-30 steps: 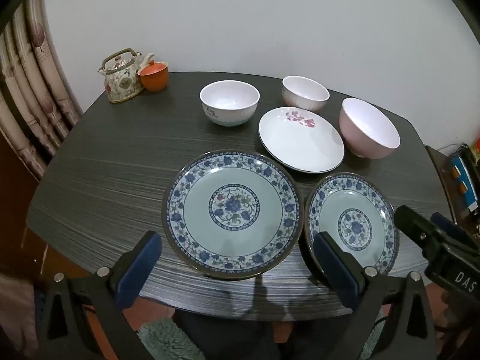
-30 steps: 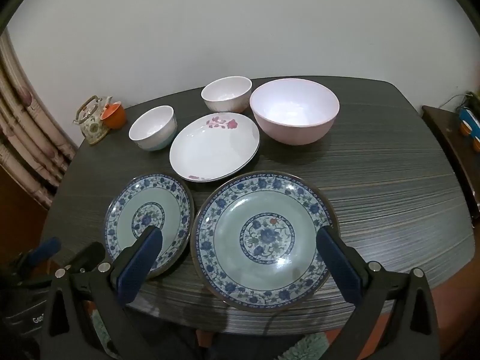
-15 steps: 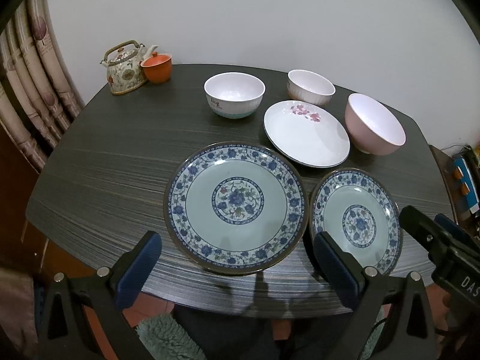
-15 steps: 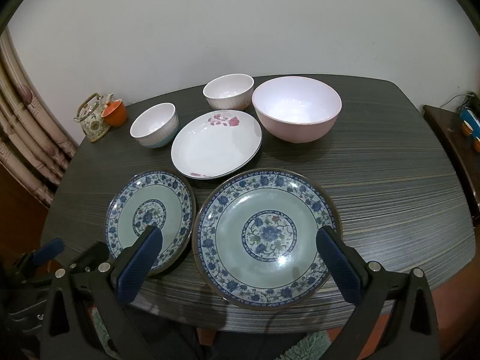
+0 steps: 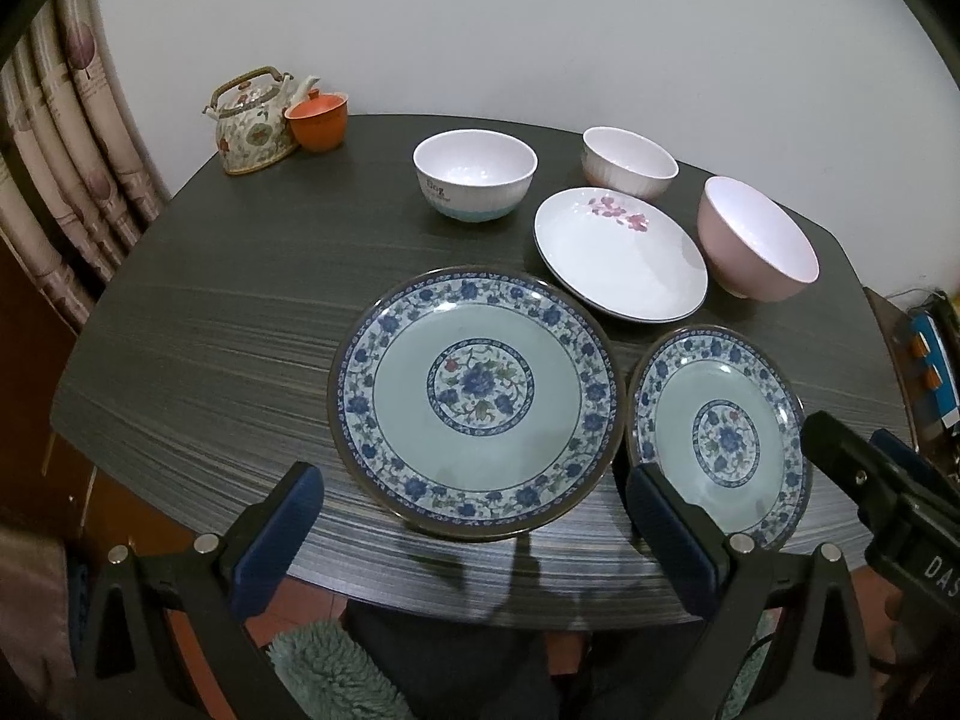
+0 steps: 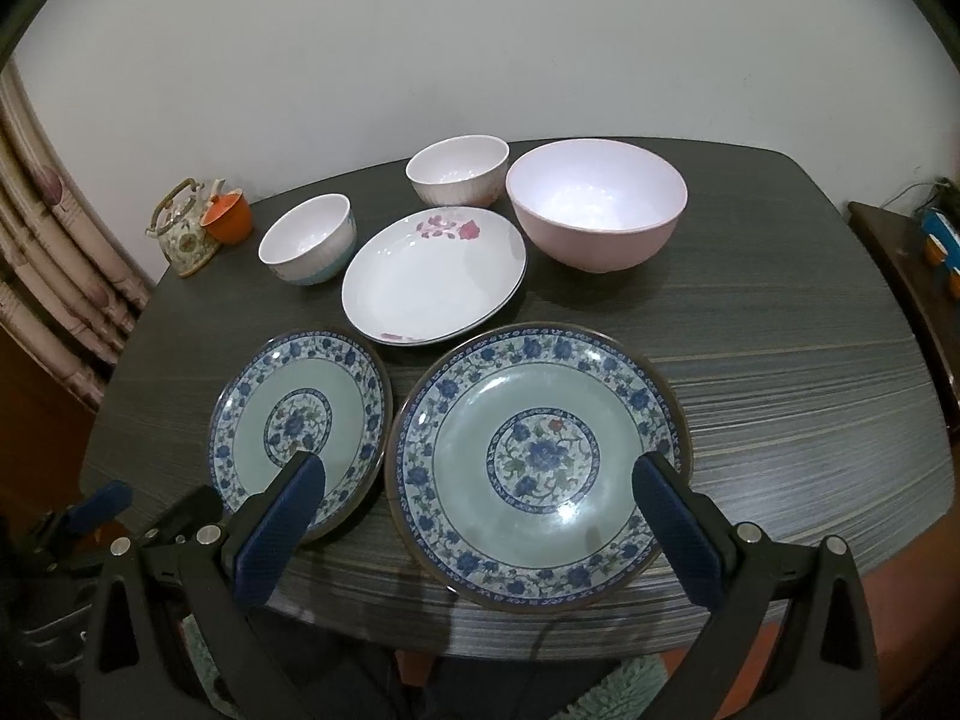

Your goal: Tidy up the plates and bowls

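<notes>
Grippers: left gripper wide open, holding nothing; right gripper same. 2 round blue-flowered green plates, big plate beside small plate, on dark wood table.

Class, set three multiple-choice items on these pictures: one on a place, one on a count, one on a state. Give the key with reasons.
1. Where does the teapot stand?
A. at the table's far left corner, beside the orange cup
B. inside the pink bowl
C. on a blue-patterned plate

2. How many blue-patterned plates lie on the table?
A. one
B. two
C. four

3. How are the two grippers?
A. both shut on a plate
B. one holds a bowl
C. both open, holding nothing

Key:
1 A: the teapot stands by the orange cup at the far left corner of the table.
2 B: one blue-patterned plate lies next to another.
3 C: the left gripper and the right gripper have their fingers spread wide, with nothing between them.
</notes>
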### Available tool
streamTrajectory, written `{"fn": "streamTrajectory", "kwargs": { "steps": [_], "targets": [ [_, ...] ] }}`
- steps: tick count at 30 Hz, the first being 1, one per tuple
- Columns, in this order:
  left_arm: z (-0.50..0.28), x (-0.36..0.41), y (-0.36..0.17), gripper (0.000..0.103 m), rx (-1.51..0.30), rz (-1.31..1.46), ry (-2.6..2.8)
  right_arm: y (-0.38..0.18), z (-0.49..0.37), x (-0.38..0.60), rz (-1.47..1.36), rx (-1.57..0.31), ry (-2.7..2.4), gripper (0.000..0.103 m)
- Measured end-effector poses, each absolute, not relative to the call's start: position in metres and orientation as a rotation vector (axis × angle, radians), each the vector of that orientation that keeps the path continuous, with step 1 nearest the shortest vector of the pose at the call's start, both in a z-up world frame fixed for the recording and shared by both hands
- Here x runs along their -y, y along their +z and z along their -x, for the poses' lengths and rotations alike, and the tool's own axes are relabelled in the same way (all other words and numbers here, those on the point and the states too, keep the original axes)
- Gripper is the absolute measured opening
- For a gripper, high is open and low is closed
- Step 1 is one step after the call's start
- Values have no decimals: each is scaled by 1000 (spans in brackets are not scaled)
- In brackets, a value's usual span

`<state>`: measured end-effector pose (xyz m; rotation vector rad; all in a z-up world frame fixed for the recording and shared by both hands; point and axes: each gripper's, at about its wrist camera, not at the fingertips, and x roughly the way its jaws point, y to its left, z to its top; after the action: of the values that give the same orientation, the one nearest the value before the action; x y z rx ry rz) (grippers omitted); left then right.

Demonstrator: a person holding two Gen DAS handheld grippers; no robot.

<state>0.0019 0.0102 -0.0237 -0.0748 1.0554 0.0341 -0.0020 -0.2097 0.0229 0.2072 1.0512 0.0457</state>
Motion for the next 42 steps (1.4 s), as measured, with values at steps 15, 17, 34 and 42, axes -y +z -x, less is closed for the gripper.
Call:
{"fn": "streamTrajectory", "kwargs": {
  "steps": [15,17,34,42],
  "targets": [
    [-3,-18,-27,103,-1066,90,47,23,4,205,-204,-1055,57,98],
    [-3,-18,-27,103,-1066,91,51,24,4,204,-204,-1054,60,98],
    [-4,-21,-28,103,-1076,90,60,25,5,203,-204,-1054,60,95],
    [-4,-21,-31,103,-1080,90,63,24,5,203,-204,-1057,62,94]
  ]
}}
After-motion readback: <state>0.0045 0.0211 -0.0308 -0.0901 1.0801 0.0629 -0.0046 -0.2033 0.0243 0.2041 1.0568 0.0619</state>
